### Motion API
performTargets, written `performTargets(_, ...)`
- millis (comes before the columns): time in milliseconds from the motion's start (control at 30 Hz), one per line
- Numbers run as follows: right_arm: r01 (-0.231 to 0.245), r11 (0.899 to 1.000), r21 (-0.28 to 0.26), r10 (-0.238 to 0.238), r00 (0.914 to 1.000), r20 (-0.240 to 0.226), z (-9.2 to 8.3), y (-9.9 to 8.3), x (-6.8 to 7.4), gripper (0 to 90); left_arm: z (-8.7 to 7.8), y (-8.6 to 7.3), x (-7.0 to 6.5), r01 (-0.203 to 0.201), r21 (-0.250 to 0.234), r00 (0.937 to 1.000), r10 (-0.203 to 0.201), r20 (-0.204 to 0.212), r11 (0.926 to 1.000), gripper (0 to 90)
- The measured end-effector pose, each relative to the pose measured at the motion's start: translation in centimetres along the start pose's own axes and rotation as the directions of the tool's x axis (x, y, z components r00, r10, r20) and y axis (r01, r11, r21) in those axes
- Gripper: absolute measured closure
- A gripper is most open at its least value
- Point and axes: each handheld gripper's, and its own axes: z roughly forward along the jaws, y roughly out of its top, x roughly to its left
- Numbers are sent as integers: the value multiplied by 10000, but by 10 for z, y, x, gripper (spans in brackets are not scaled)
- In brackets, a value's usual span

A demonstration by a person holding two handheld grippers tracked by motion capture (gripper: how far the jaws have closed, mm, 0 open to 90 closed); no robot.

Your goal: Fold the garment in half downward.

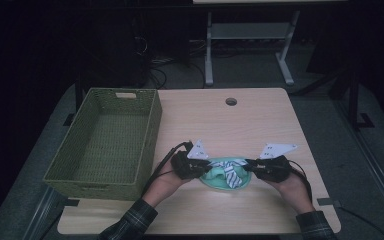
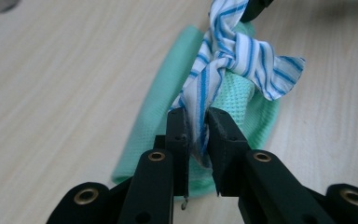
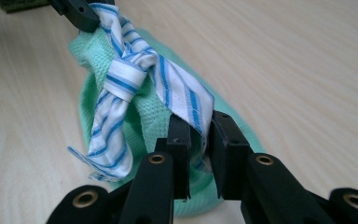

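A rolled mint-green cloth (image 1: 219, 183) lies on the wooden table (image 1: 240, 125) near its front edge. A blue-and-white striped strip (image 1: 233, 173) is knotted around it. My left gripper (image 1: 208, 167) comes in from the left and my right gripper (image 1: 250, 164) from the right, each at one end of the strip. In the left gripper view the strip (image 2: 237, 46) runs taut from the knot over the green cloth (image 2: 165, 88) into my left gripper (image 2: 196, 117), pinched between the jaws. In the right gripper view the other end of the strip (image 3: 186, 95) enters my right gripper (image 3: 198, 122) above the green cloth (image 3: 89, 52).
A green woven basket (image 1: 152, 131) stands along the table's left side, close to my left hand. A round cable hole (image 1: 231, 101) sits at the table's far edge. Beyond the table are desk legs and cables on the dark floor.
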Motion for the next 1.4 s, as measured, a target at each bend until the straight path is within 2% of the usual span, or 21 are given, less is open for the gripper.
performTargets(200, 38, 9999, 144, -34, 9997, -238, -3, -11, 6, 781, 4, -8, -8, -58, 284, 9993, 48, 370, 9996, 752)
performTargets(300, -93, 9995, 289, 103, 9993, -353, -5, -16, 10, 781, 3, -10, -12, -69, 288, 9986, 54, 535, 9996, 726)
performTargets(400, -104, 9993, 372, 120, 9990, -427, -7, -20, 13, 780, -1, -10, -14, 44, 92, 9974, -50, 718, 9999, 696)
performTargets(467, -99, 9992, 375, 115, 9990, -426, -10, -21, 14, 775, -6, -10, -14, 258, -178, 9960, -242, 860, 9995, 673)
performTargets(500, -124, 9994, 335, 138, 9990, -425, -12, -22, 14, 770, -9, -9, -15, 393, -354, 9954, -360, 889, 9986, 662)
performTargets(667, -365, 9992, 179, 371, 9987, -361, -23, -27, 13, 733, -25, -9, -13, 521, -720, 9949, -456, 896, 9960, 635)
performTargets(800, -574, 9983, -59, 572, 9979, -301, -34, -29, 10, 706, -33, -9, -9, 623, -831, 9955, -560, 758, 9946, 694)
performTargets(867, -664, 9975, -241, 659, 9976, -205, -39, -29, 7, 707, -35, -8, -7, 847, -861, 9942, -785, 735, 9927, 765)
performTargets(933, -673, 9971, -362, 670, 9977, -115, -42, -27, 4, 712, -36, -7, -4, 899, -793, 9942, -848, 662, 9928, 823)
performTargets(1033, -701, 9966, -426, 698, 9975, -87, -43, -21, -3, 783, -35, -4, 0, 1042, -769, 9933, -998, 585, 9916, 889)
performTargets(1200, -692, 9966, -454, 689, 9976, -93, -36, -8, -10, 895, -29, 1, 10, 1328, -728, 9906, -1299, 438, 9885, 896)
performTargets(1367, -792, 9951, -591, 768, 9962, -422, -24, 7, -20, 900, -16, 4, 15, 1657, -544, 9855, -1632, 472, 9847, 897)
performTargets(1400, -831, 9947, -607, 799, 9954, -530, -20, 9, -21, 900, -13, 5, 15, 1600, -420, 9861, -1578, 519, 9862, 897)
